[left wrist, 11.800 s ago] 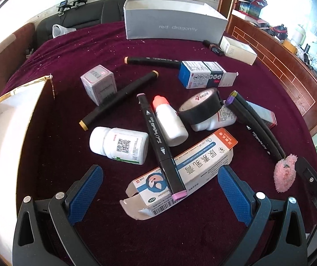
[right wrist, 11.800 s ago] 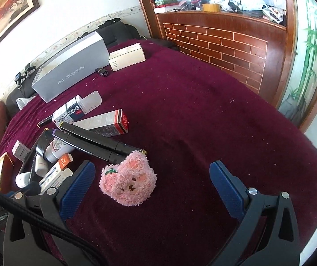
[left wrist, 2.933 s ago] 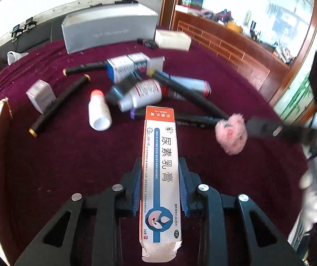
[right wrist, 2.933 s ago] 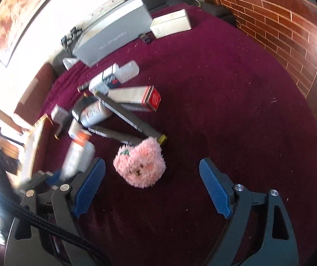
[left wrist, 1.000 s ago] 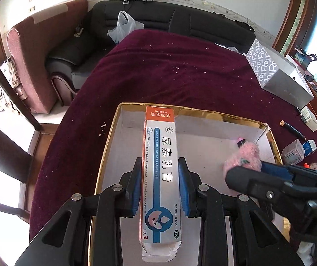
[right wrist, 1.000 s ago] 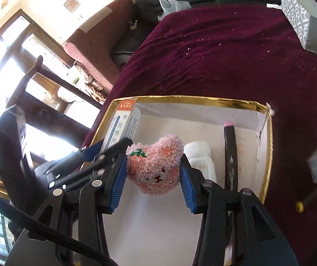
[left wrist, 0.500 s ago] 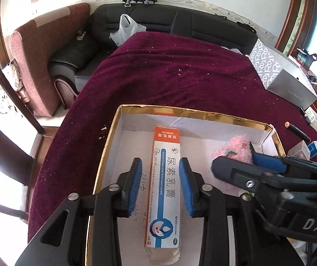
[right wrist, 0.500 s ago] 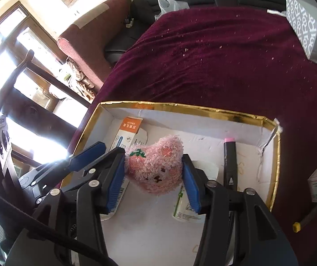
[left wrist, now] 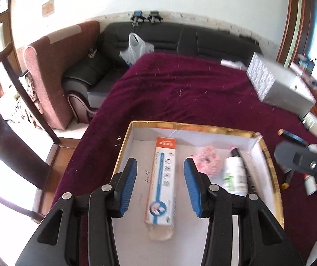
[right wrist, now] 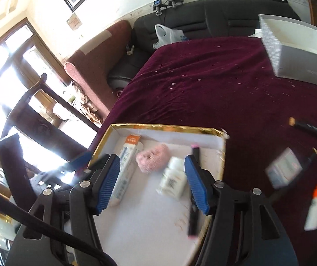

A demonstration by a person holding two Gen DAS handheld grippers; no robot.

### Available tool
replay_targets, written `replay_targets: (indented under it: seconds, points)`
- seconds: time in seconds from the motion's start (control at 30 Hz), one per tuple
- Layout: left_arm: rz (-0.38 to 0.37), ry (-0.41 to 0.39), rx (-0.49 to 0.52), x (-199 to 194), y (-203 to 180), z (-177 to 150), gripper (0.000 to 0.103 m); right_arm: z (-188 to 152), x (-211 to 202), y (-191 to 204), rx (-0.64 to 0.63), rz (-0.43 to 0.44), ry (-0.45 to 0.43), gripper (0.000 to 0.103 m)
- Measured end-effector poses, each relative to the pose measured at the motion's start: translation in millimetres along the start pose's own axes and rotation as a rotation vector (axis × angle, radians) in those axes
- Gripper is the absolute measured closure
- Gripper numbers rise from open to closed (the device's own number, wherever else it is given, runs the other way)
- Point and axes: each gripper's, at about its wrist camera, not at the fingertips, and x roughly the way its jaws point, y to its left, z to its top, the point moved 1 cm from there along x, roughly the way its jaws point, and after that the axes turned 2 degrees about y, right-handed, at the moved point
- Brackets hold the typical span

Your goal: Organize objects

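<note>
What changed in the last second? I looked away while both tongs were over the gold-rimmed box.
Both tongs let go. The left tongs have just been opening, and the carton now lies flat in the box. The right tongs have just been opening too, leaving the pink toy beside it. The white bottle and marker stayed in the box.

A maroon cloth (left wrist: 191, 93) bears a gold-rimmed box (left wrist: 203, 128), grey box (left wrist: 280, 88) and markers (right wrist: 314, 129)
</note>
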Motion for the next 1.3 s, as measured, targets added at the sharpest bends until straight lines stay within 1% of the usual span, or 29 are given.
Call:
replay_targets:
  seconds: [0.03, 0.07, 0.13, 0.17, 0.2, 0.27, 0.3, 0.43, 0.6, 0.63, 0.73, 0.8, 0.83, 0.93, 1.07, 1.17, 1.27, 1.3]
  points:
    - [-0.017, -0.018, -0.014, -5.6, -0.8, -2.7, 0.062, -4.7, -6.5, -3.8, 0.007, -0.001, -0.005, 0.043]
    - [-0.036, -0.044, -0.029, -12.2, -3.1, -8.2, 0.055, -10.5, -13.3, -9.0, 0.017, -0.001, -0.011, 0.043]
    - [-0.052, -0.086, -0.041, -19.3, -9.9, -18.0, 0.050, -21.1, -25.8, -19.7, 0.047, 0.004, -0.023, 0.043]
    - [-0.066, -0.097, -0.030, -19.3, -16.3, -22.9, 0.050, -26.9, -31.9, -25.0, 0.063, 0.009, -0.027, 0.043]
    - [-0.073, -0.089, -0.013, -17.5, -22.7, -26.1, 0.050, -32.3, -37.8, -29.7, 0.077, 0.010, -0.031, 0.043]
    - [-0.079, -0.050, 0.030, -11.1, -36.8, -30.2, 0.050, -43.4, -49.4, -39.7, 0.104, 0.009, -0.044, 0.043]
    - [-0.080, -0.046, 0.047, -10.4, -42.1, -30.4, 0.050, -48.0, -54.5, -43.8, 0.114, 0.008, -0.049, 0.043]
    - [-0.054, -0.059, 0.093, -15.3, -56.9, -33.6, 0.050, -66.0, -74.1, -64.8, 0.165, 0.004, -0.068, 0.043]
    - [-0.091, -0.004, 0.069, -19.6, -55.9, -48.4, 0.050, -87.4, -103.6, -100.7, 0.236, 0.003, -0.099, 0.042]
    - [-0.100, 0.000, 0.064, -21.1, -54.3, -49.2, 0.050, -91.1, -108.3, -106.9, 0.248, 0.000, -0.105, 0.040]
    - [-0.084, -0.012, 0.063, -30.7, -55.9, -48.9, 0.050, -105.6, -124.5, -132.5, 0.302, -0.013, -0.125, 0.038]
    - [-0.135, -0.017, 0.040, -41.1, -61.8, -43.3, 0.050, -114.1, -133.8, -150.8, 0.345, -0.025, -0.140, 0.038]
    - [-0.158, -0.022, 0.040, -46.6, -70.7, -38.8, 0.050, -118.6, -138.1, -161.3, 0.371, -0.031, -0.151, 0.038]
    - [-0.183, -0.035, 0.075, -52.9, -101.3, -29.1, 0.047, -128.1, -146.6, -185.8, 0.439, -0.030, -0.173, 0.038]
    - [-0.212, -0.035, 0.132, -39.4, -159.7, -12.6, 0.047, -137.6, -152.6, -206.5, 0.488, -0.012, -0.187, 0.038]
    - [-0.201, -0.030, 0.181, -18.1, -194.8, -4.9, 0.047, -139.6, -154.9, -211.1, 0.488, -0.013, -0.186, 0.038]
    - [-0.174, -0.019, 0.238, 4.8, -222.4, 0.0, 0.047, -144.0, -160.9, -219.3, 0.491, -0.014, -0.190, 0.038]
    - [-0.155, -0.016, 0.258, 12.1, -229.3, 0.8, 0.047, -144.8, -162.7, -222.4, 0.497, -0.011, -0.193, 0.038]
